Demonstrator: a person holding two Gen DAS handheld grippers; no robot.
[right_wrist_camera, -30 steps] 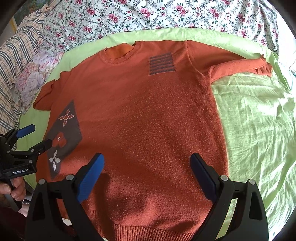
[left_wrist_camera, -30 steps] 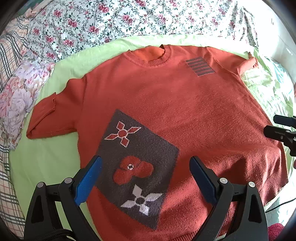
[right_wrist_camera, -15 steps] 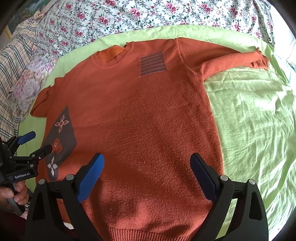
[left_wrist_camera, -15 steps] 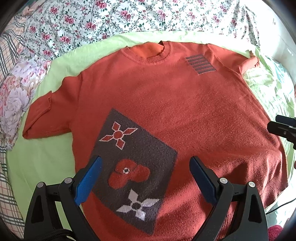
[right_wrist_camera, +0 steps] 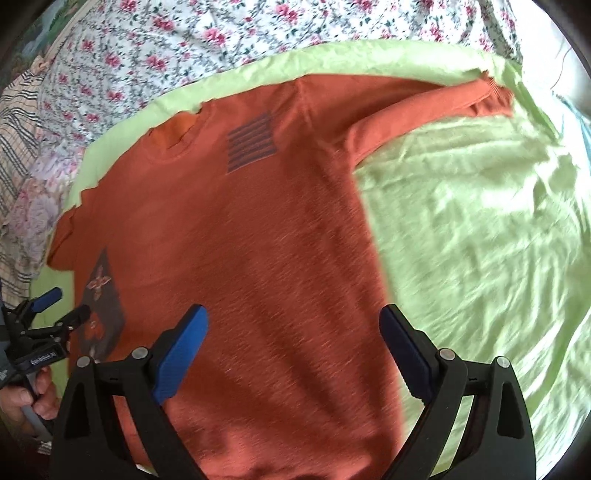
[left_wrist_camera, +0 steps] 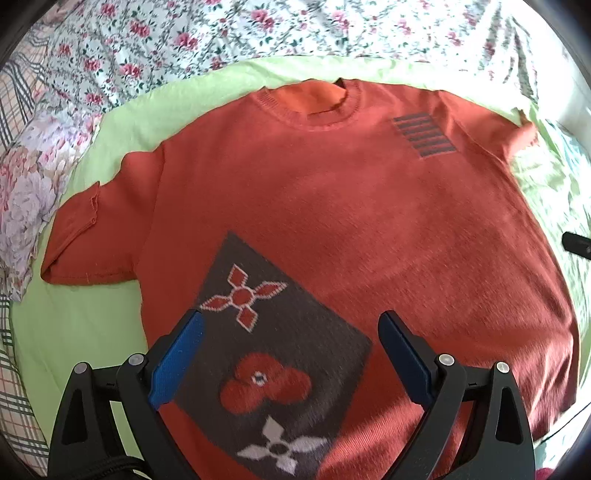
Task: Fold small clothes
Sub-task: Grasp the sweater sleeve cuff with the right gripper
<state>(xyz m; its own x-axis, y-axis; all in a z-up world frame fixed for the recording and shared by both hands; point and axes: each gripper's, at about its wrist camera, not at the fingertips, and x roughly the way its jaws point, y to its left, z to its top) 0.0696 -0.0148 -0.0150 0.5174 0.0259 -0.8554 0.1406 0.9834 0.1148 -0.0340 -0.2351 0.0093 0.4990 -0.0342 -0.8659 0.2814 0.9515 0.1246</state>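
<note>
An orange knit sweater (left_wrist_camera: pixel 332 206) lies flat, front up, on a light green sheet (left_wrist_camera: pixel 85 332). It has a grey patch with flower shapes (left_wrist_camera: pixel 273 354) near the hem and a striped chest badge (left_wrist_camera: pixel 423 136). My left gripper (left_wrist_camera: pixel 291 354) hovers open above the grey patch, holding nothing. In the right wrist view the sweater (right_wrist_camera: pixel 258 240) fills the middle, one long sleeve (right_wrist_camera: pixel 424 107) stretched to the right. My right gripper (right_wrist_camera: pixel 295 354) is open over the lower body of the sweater, near its right side seam. The left gripper (right_wrist_camera: pixel 62 310) shows at the left edge there.
Floral bedding (left_wrist_camera: pixel 221 33) lies behind the green sheet (right_wrist_camera: pixel 480 240), with checked fabric (left_wrist_camera: pixel 14 103) and a flowered pillow (left_wrist_camera: pixel 22 192) to the left. A hand (right_wrist_camera: pixel 26 398) holds the left gripper's handle. Bare green sheet spreads right of the sweater.
Both grippers stayed open. The left view shifted slightly left along the sweater. The right gripper swung right and tilted, so more green sheet and the long sleeve show.
</note>
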